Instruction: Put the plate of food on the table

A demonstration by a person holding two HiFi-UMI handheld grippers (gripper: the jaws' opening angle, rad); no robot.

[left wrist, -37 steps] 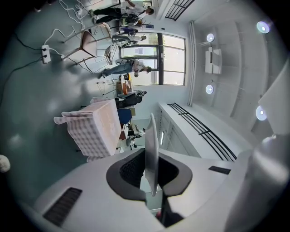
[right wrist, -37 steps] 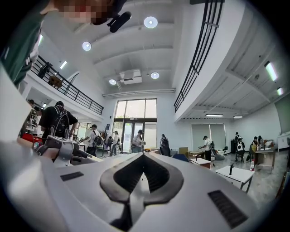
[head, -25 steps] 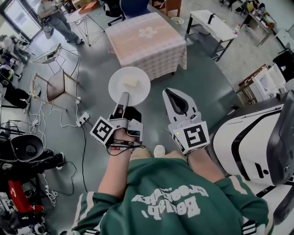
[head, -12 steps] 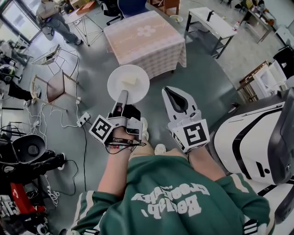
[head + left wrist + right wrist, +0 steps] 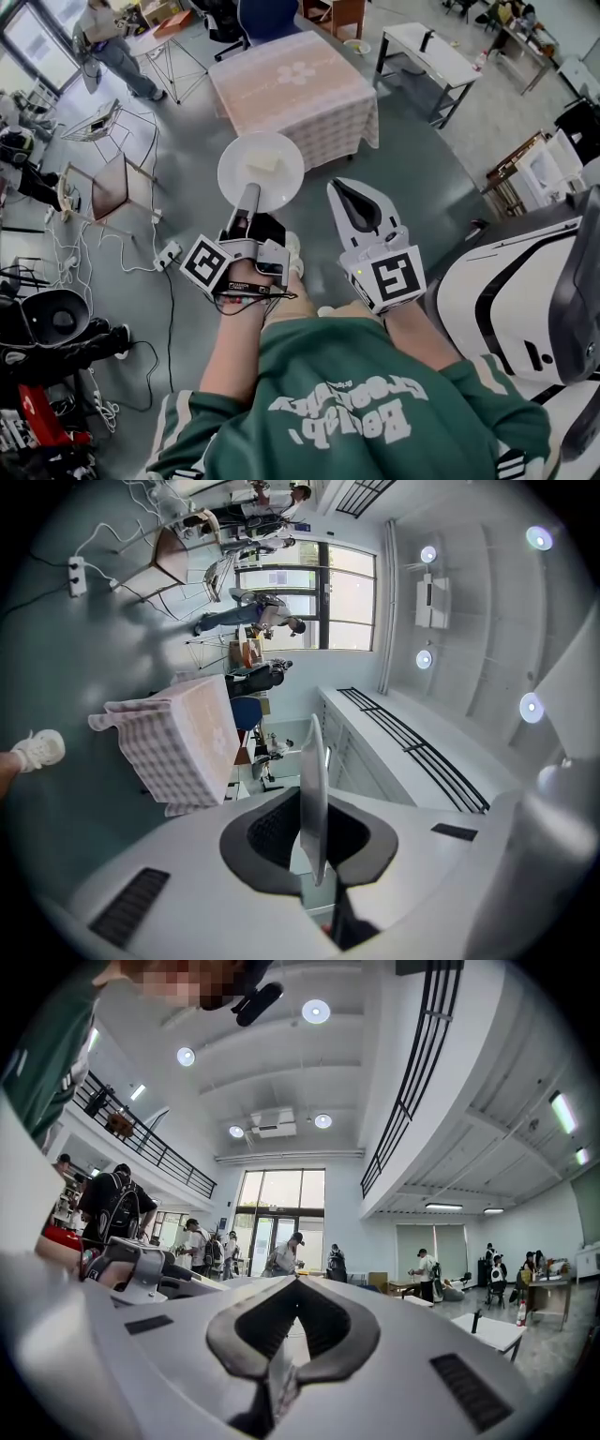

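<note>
Bright daylight from tall windows (image 5: pixel 281 1206), ceiling spotlights (image 5: pixel 316 1012) glaring, fisheye edges dark, centre sharp

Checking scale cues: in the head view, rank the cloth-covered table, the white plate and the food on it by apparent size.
1. Cloth-covered table, largest, although farther from the camera.
2. White plate, nearer, gripped by the left hand-held gripper.
3. Food, smallest.

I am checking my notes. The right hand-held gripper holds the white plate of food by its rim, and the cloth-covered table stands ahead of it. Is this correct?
Not quite: it is the left hand-held gripper that holds the white plate by its rim, as the head view shows; the right hand-held gripper is shut on nothing. The cloth-covered table does stand ahead.
</note>
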